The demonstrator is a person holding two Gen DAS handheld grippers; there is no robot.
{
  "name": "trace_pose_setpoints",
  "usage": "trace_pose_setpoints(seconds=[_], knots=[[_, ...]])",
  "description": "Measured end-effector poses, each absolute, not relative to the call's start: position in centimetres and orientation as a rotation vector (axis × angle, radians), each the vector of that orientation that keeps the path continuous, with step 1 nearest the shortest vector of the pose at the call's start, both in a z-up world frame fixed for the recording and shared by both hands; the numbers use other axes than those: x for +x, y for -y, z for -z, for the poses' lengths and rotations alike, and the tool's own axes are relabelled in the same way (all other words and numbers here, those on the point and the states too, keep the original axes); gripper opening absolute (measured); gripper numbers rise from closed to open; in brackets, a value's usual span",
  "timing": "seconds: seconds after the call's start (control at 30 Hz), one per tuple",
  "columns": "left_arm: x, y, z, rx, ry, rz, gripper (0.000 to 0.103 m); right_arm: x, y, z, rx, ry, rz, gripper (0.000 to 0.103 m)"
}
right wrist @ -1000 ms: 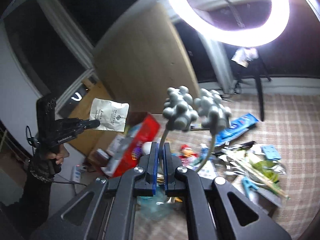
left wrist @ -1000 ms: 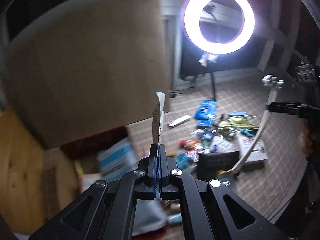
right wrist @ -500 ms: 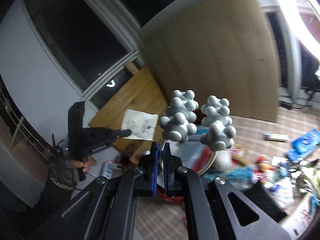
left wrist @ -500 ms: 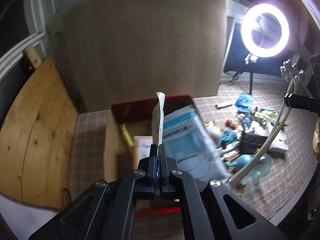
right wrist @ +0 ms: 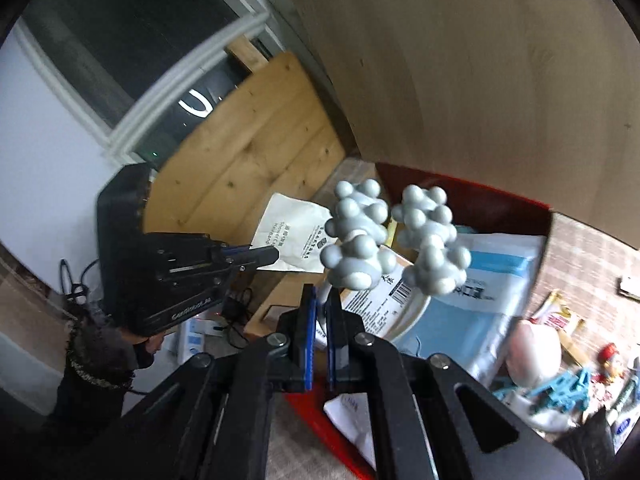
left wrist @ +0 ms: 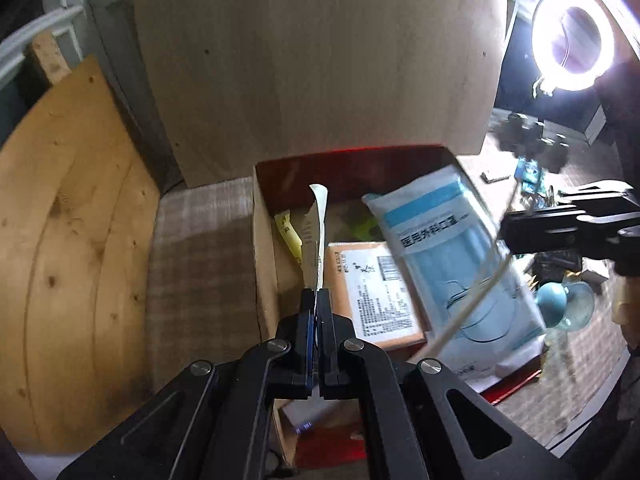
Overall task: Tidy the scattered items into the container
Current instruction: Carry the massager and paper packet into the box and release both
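Note:
My left gripper (left wrist: 316, 300) is shut on a thin white sachet (left wrist: 320, 236), held edge-on above the open cardboard box (left wrist: 264, 248). The sachet (right wrist: 294, 238) also shows flat in the right wrist view, in the left gripper (right wrist: 264, 256). My right gripper (right wrist: 321, 300) is shut on the white band of a grey knobbed massager (right wrist: 394, 240), held over the box (right wrist: 520, 206). The right gripper (left wrist: 560, 228) reaches in from the right in the left wrist view. The box holds a blue mask pack (left wrist: 452, 260) and a brown printed packet (left wrist: 372, 292).
A tall board (left wrist: 320, 64) stands right behind the box. A round wooden panel (left wrist: 68, 240) lies to its left. A ring light (left wrist: 572, 44) glares at the far right. Scattered items (right wrist: 568, 384) lie on the checked floor right of the box.
Both grippers swung left from the scattered pile to over the box, carrying the sachet and the massager. The box now fills the middle of both views.

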State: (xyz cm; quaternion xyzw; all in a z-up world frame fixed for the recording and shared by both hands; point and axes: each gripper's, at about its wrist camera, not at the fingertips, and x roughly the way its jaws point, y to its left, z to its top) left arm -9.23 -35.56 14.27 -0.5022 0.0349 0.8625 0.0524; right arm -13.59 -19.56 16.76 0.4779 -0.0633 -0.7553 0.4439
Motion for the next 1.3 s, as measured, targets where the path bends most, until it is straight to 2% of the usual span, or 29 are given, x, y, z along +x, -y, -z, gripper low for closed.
trace_pose_setpoints(seconds=[0.27, 0.3, 0.33, 0.37, 0.43, 0.53, 0.77, 0.83, 0.9, 1.03, 1.3], knots=[[-12.3, 36.9, -11.3, -1.559, -0.093, -2.582, 0.001, -16.7, 24.0, -14.1, 1.260, 0.110, 1.867, 0.006], [-12.6, 37.1, -11.1, -1.556, -0.091, -2.587, 0.005, -16.9, 24.6, -13.9, 1.274, 0.082, 1.878, 0.008], [-12.8, 37.3, -11.0, -1.556, -0.086, -2.598, 0.006, -17.1, 24.8, -13.8, 1.284, 0.070, 1.888, 0.014], [-12.9, 37.5, -10.9, -1.556, -0.075, -2.603, 0.008, -17.3, 25.0, -13.7, 1.295, 0.060, 1.899, 0.025], [-13.1, 38.0, -10.8, -1.556, -0.054, -2.616, 0.020, -17.5, 24.6, -13.9, 1.288, 0.088, 1.921, 0.040], [-12.9, 38.4, -10.9, -1.550, -0.029, -2.635, 0.023, -17.6, 23.5, -14.4, 1.280, 0.111, 1.972, 0.050], [-11.3, 38.0, -12.5, -1.500, 0.024, -2.684, 0.040, -15.9, 20.8, -16.2, 1.257, 0.063, 2.092, 0.054], [-10.5, 37.3, -13.0, -1.483, 0.028, -2.696, 0.051, -15.3, 19.7, -16.7, 1.237, 0.038, 2.142, 0.059], [-9.7, 36.5, -13.4, -1.468, 0.027, -2.706, 0.056, -14.3, 17.8, -17.3, 1.215, 0.016, 2.207, 0.062], [-7.7, 34.5, -14.5, -1.422, 0.024, -2.709, 0.062, -12.4, 15.9, -18.5, 1.163, -0.046, 2.323, 0.070], [-4.2, 30.8, -15.9, -1.332, 0.046, -2.704, 0.069, -8.4, 12.0, -20.6, 1.099, -0.052, 2.472, 0.071]])
